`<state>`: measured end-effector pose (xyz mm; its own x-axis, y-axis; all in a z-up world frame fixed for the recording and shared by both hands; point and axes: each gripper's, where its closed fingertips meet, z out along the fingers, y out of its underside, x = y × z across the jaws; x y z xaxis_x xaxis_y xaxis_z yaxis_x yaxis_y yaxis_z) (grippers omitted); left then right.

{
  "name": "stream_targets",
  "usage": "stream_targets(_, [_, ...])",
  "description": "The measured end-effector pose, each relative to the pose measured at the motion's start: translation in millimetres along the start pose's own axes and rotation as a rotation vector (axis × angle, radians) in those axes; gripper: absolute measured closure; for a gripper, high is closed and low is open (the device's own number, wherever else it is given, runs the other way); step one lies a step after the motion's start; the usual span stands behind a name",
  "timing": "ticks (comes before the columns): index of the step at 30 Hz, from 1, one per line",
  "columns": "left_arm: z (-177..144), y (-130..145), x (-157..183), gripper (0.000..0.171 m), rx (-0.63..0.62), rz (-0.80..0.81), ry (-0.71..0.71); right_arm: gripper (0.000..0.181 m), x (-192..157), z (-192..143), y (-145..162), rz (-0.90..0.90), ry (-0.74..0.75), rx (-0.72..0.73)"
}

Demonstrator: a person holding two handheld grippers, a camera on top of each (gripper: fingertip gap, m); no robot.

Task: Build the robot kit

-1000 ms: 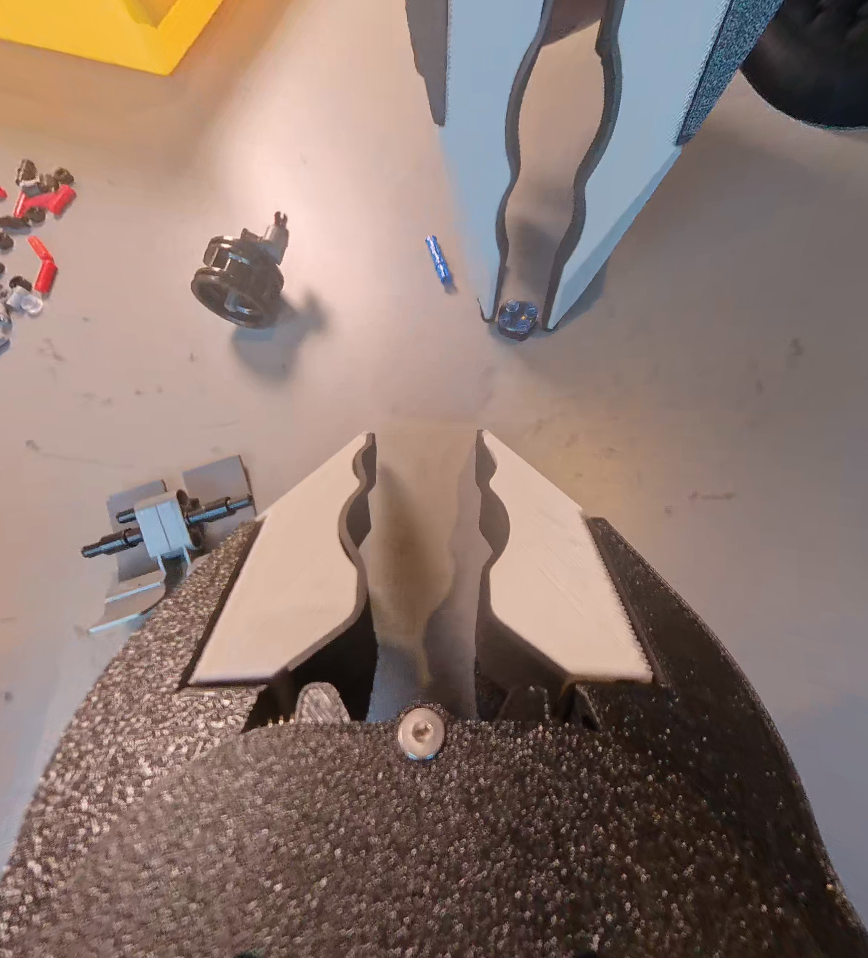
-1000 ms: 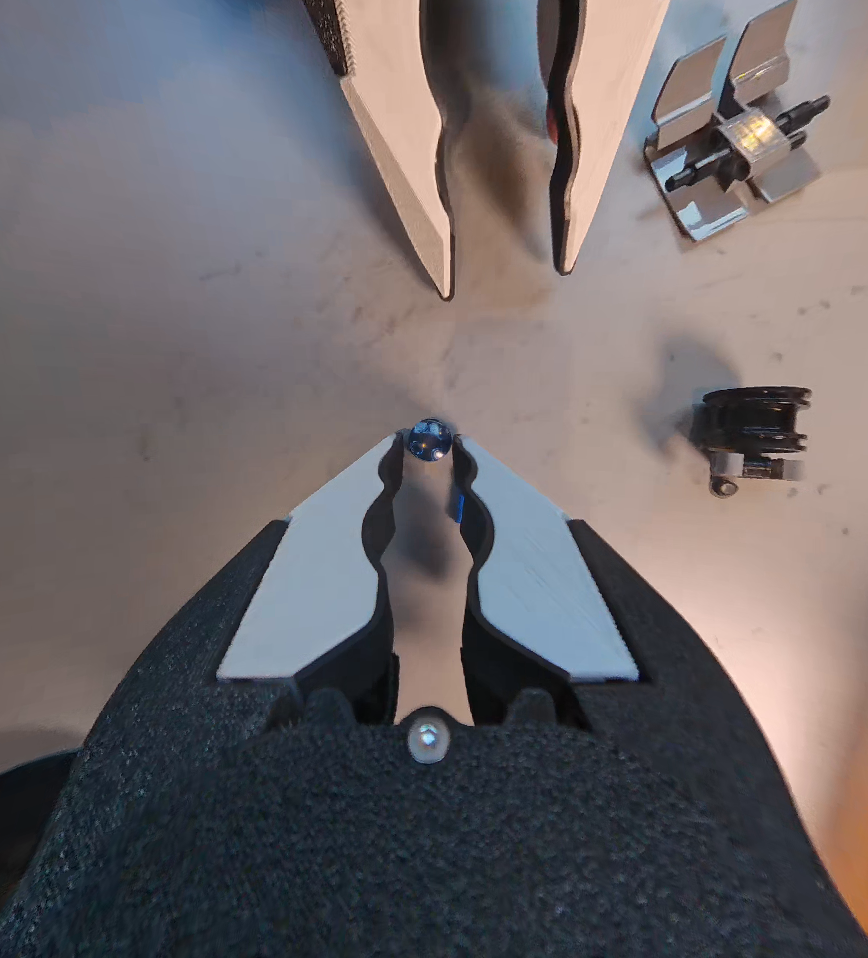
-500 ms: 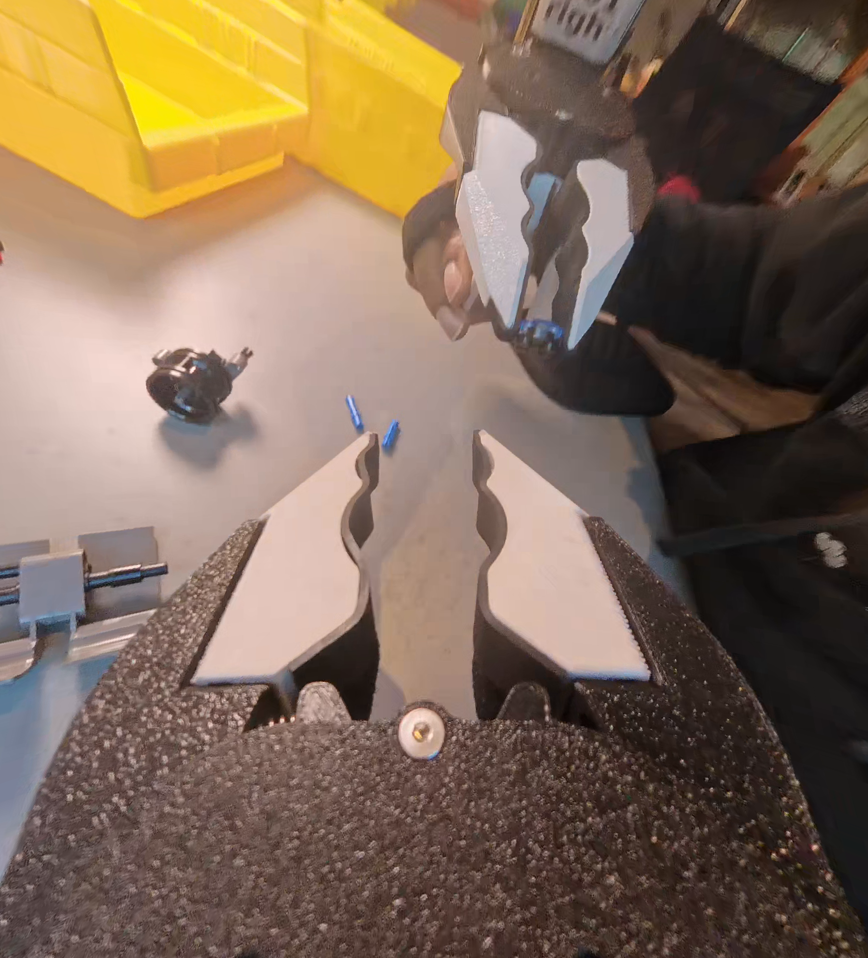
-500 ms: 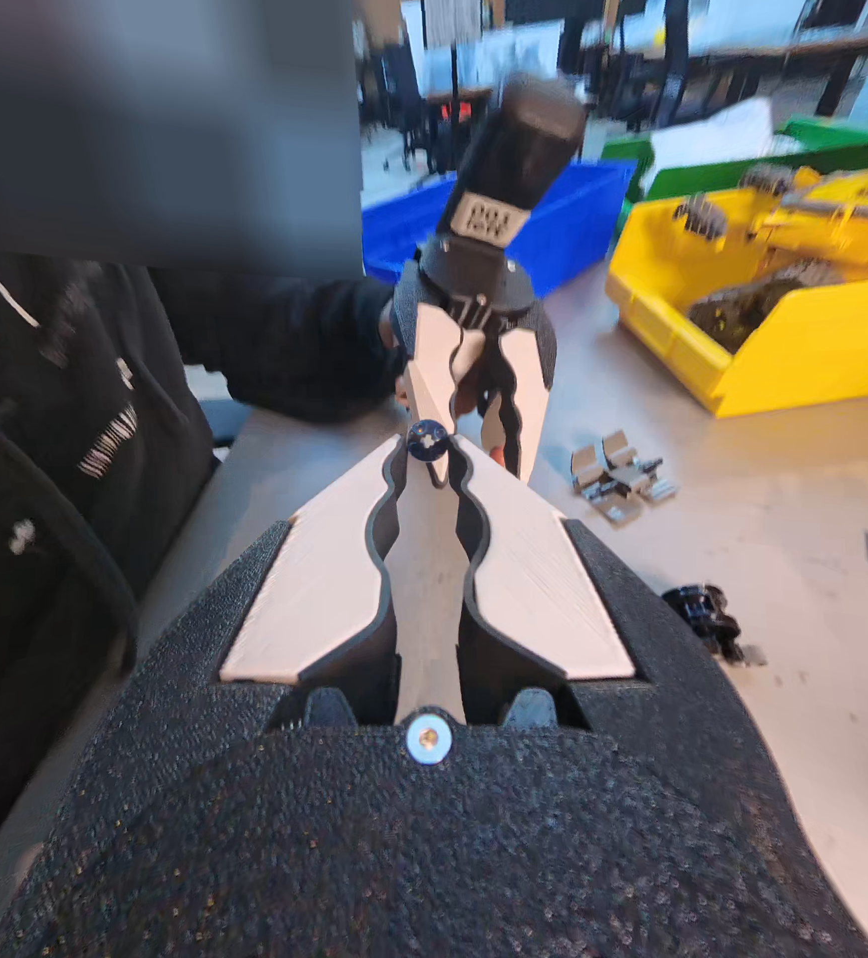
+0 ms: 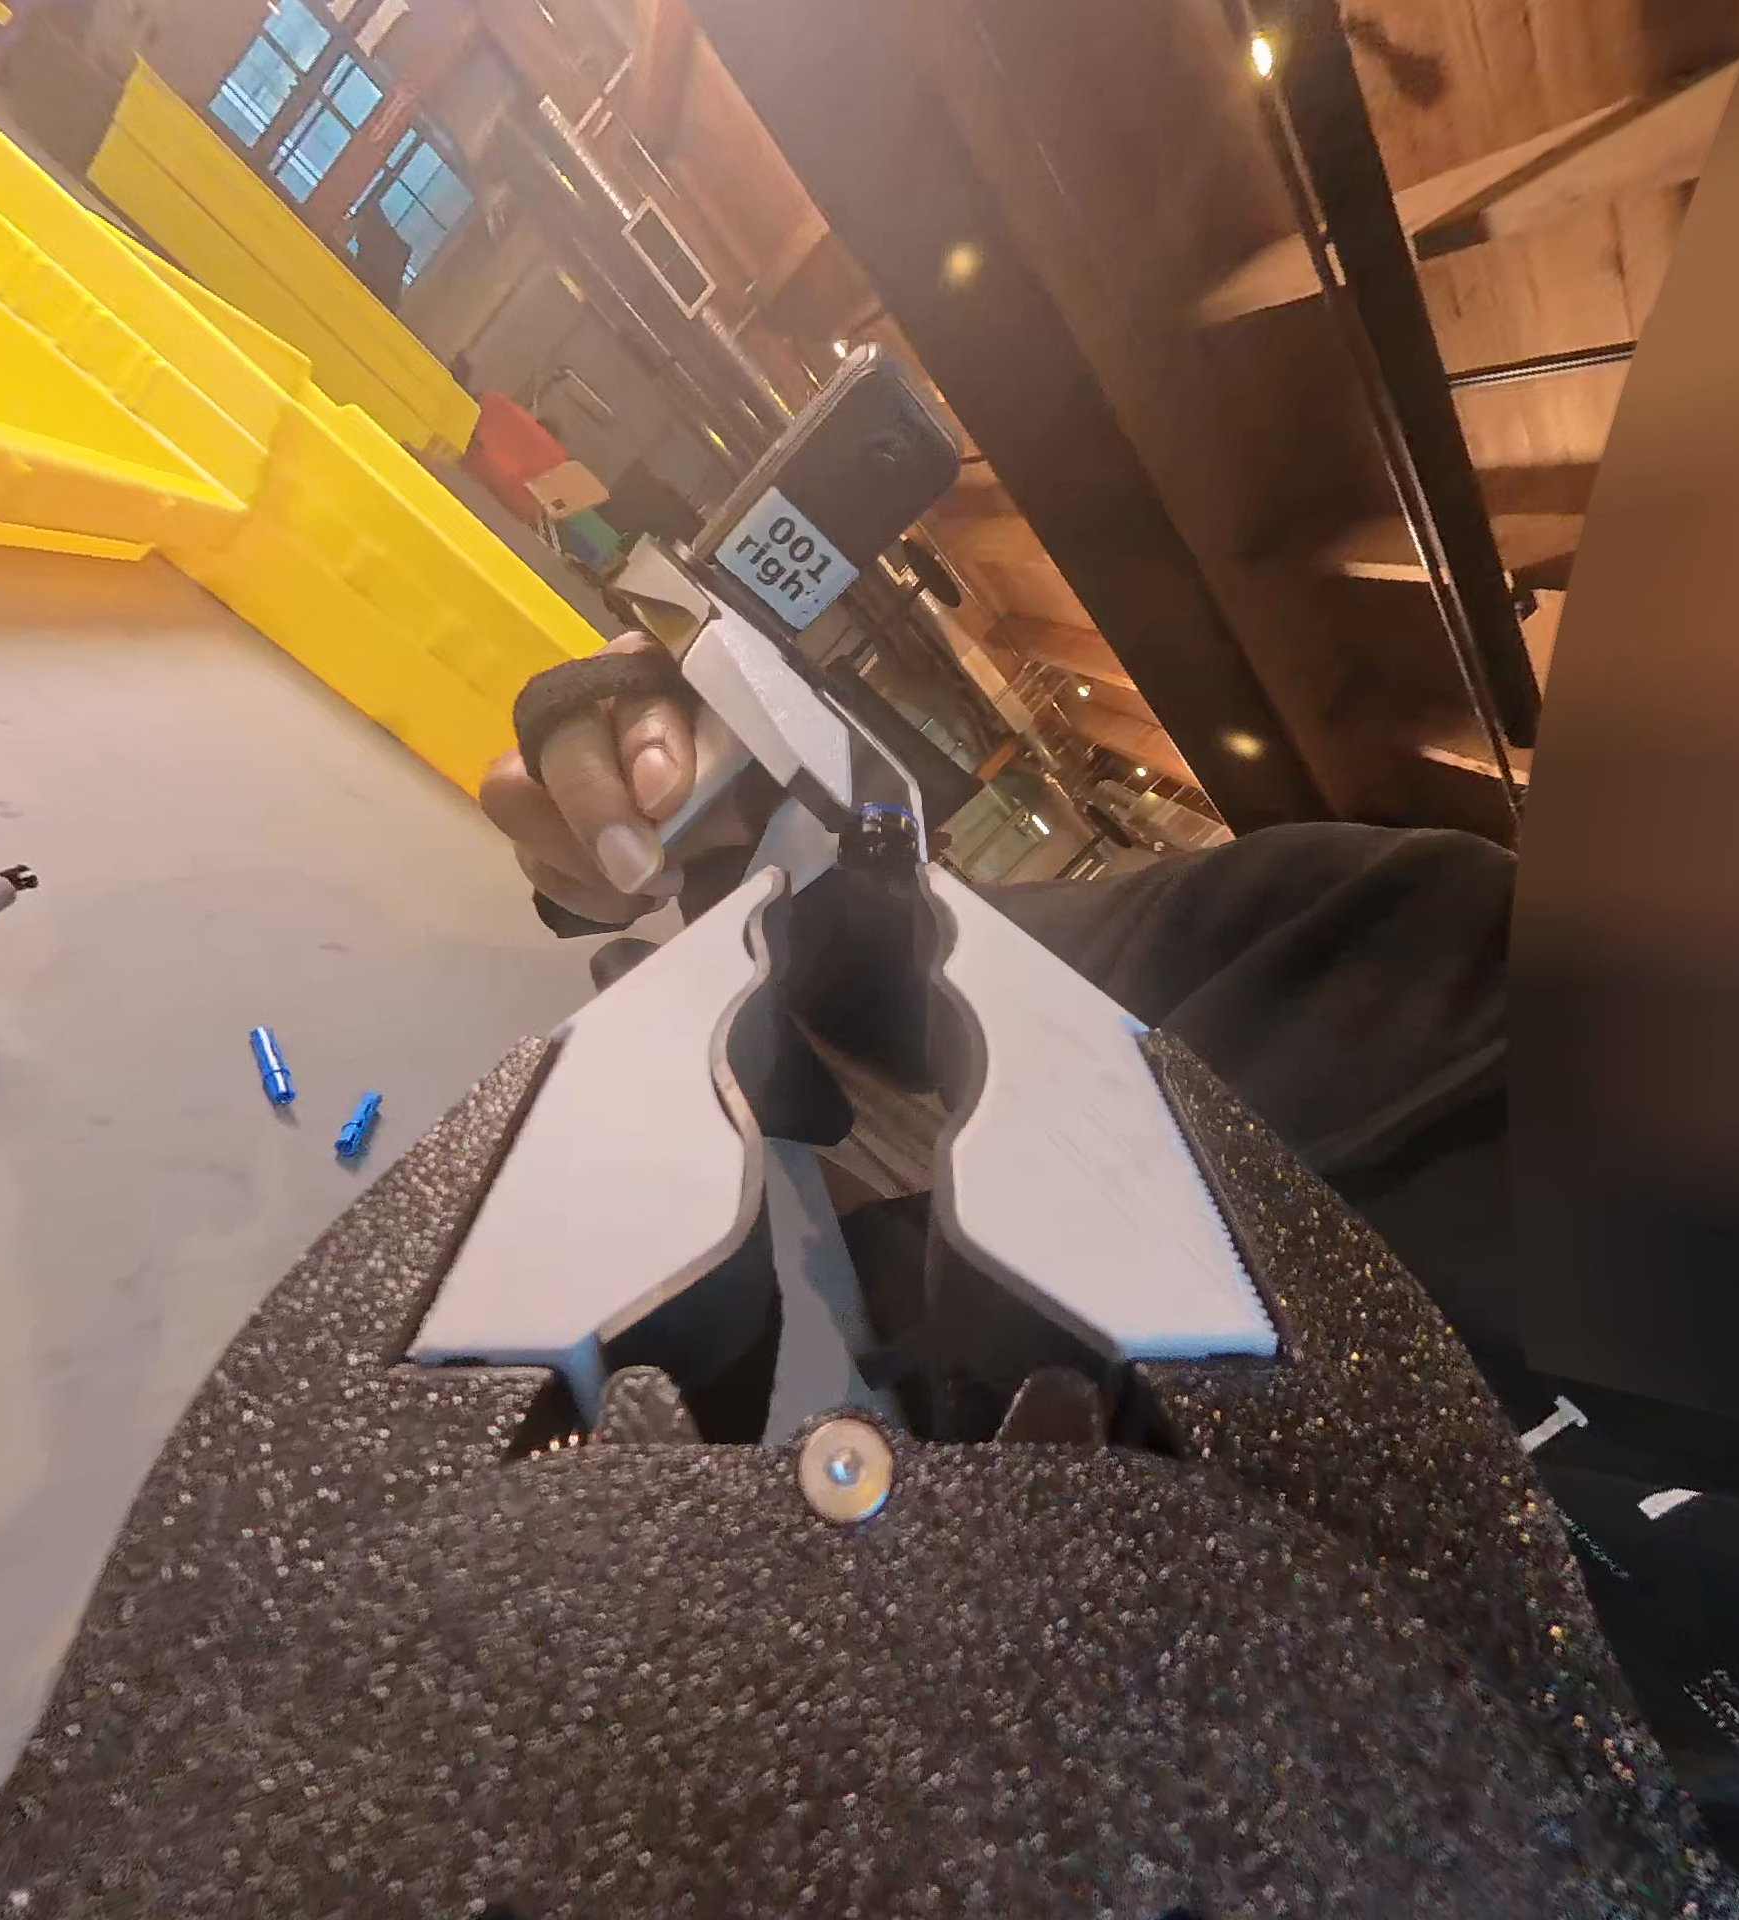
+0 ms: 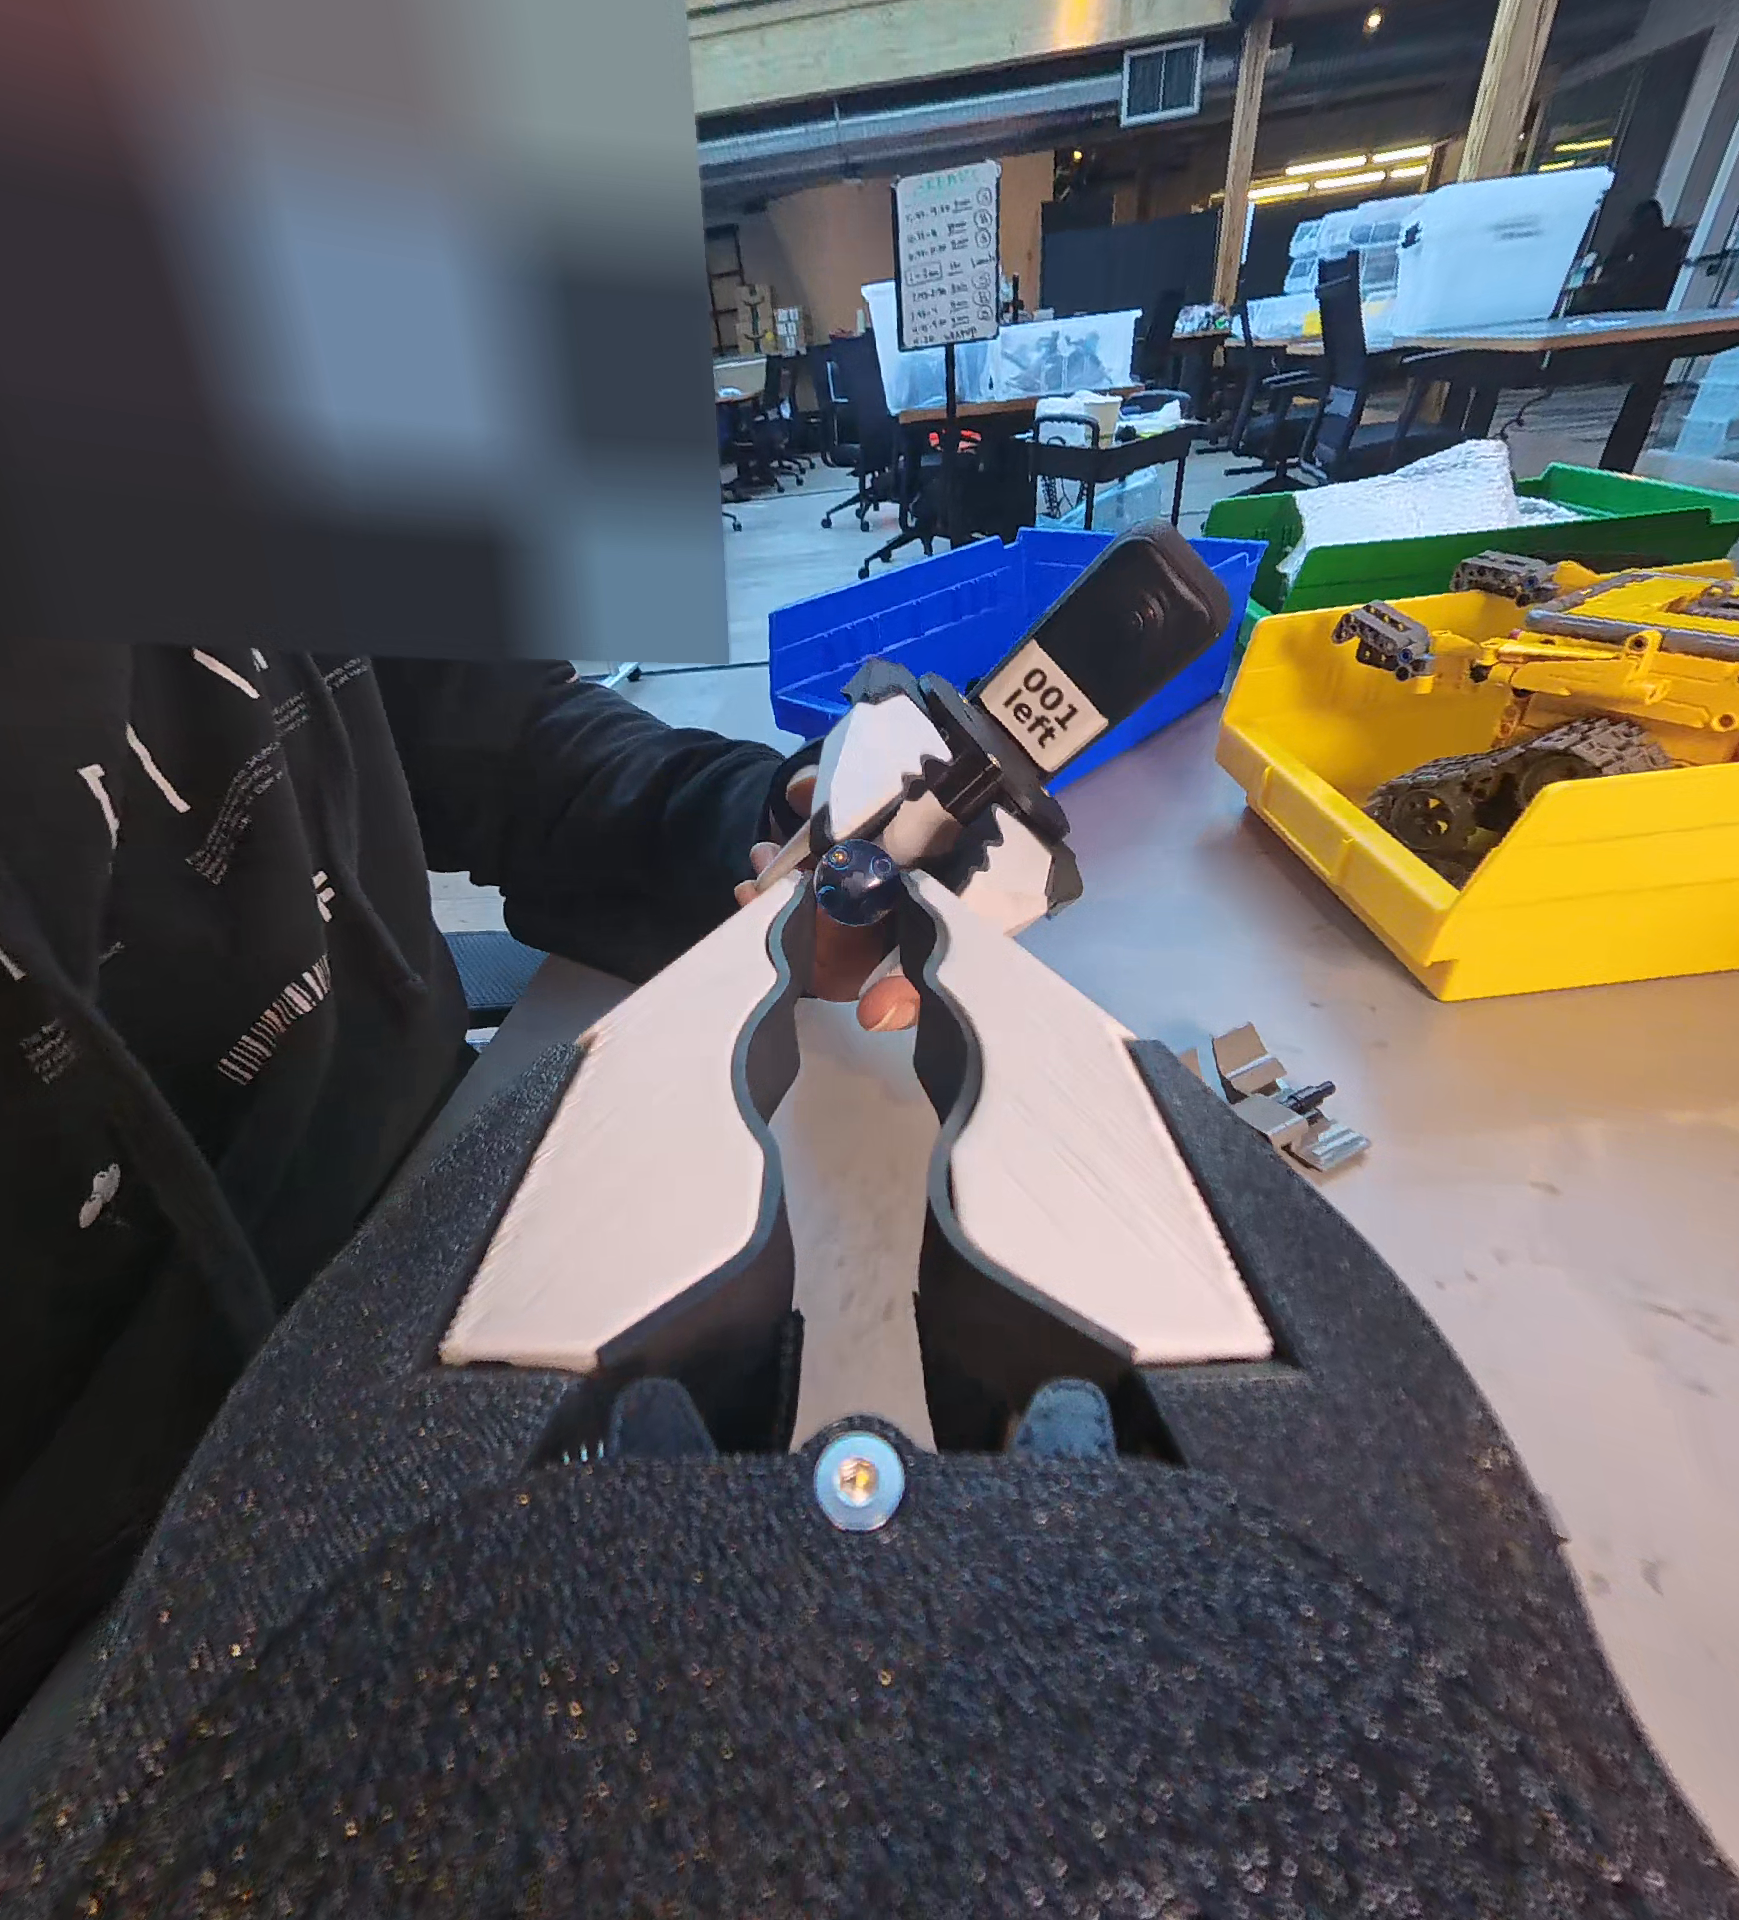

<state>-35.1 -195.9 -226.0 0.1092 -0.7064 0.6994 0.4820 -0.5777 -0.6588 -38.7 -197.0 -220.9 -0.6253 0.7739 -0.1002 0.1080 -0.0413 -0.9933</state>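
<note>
Right fingers: the right gripper (image 6: 849, 896) is clamped on a small dark round plastic piece with blue spots (image 6: 852, 881), pinched at the very tips
Left fingers: the left gripper (image 5: 849, 883) stands open with nothing between its fingers; the gap looks the same as a second ago
Piece: off the counter now, held in the air just ahead of the left tips; whether it touches them I cannot tell
Change: a second ago both grippers pointed down at the grey counter (image 5: 117, 935) and the piece lay on it between the right tips; since then both have swung up and now meet tip to tip
Hand: a bare hand (image 5: 595, 790) with a black loop over one finger grips the right tool
Counter nearby: two short blue plastic pins (image 5: 270, 1065) lie near each other; a grey metal bracket with a black axle (image 6: 1270, 1112) sits to one side
Farther out: a yellow plastic bin holding a yellow tracked model (image 6: 1571, 904), and a blue plastic bin (image 6: 948, 623)
</note>
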Motion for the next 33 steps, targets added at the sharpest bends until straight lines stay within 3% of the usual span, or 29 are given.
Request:
stream_targets(7, [0, 0, 0, 0.161, 0.002, 0.018, -0.013, 0.166, 4, 3, 2, -0.074, 0.041, -0.050])
stream_targets(15, [-3, -9, -1, 0.151, 0.038, 0.085, -0.062, 0.166, 17, 4, 8, -0.415, 0.246, -0.255])
stream_targets(20, [-4, -10, -14, 0.150, 0.028, 0.215, -0.218, 0.166, 25, 7, 16, -0.649, 0.374, -0.394])
stream_targets(25, [-5, -11, -21, 0.160, 0.007, 0.381, -0.353, 0.166, 28, 12, 14, -0.833, 0.463, -0.455])
stream_targets(29, [-6, -13, -15, 0.162, -0.035, 0.580, -0.420, 0.165, 26, 14, 8, -0.910, 0.494, -0.430])
stream_targets(33, [-6, -12, -12, 0.165, -0.095, 0.823, -0.513, 0.162, 23, 14, 6, -0.861, 0.480, -0.355])
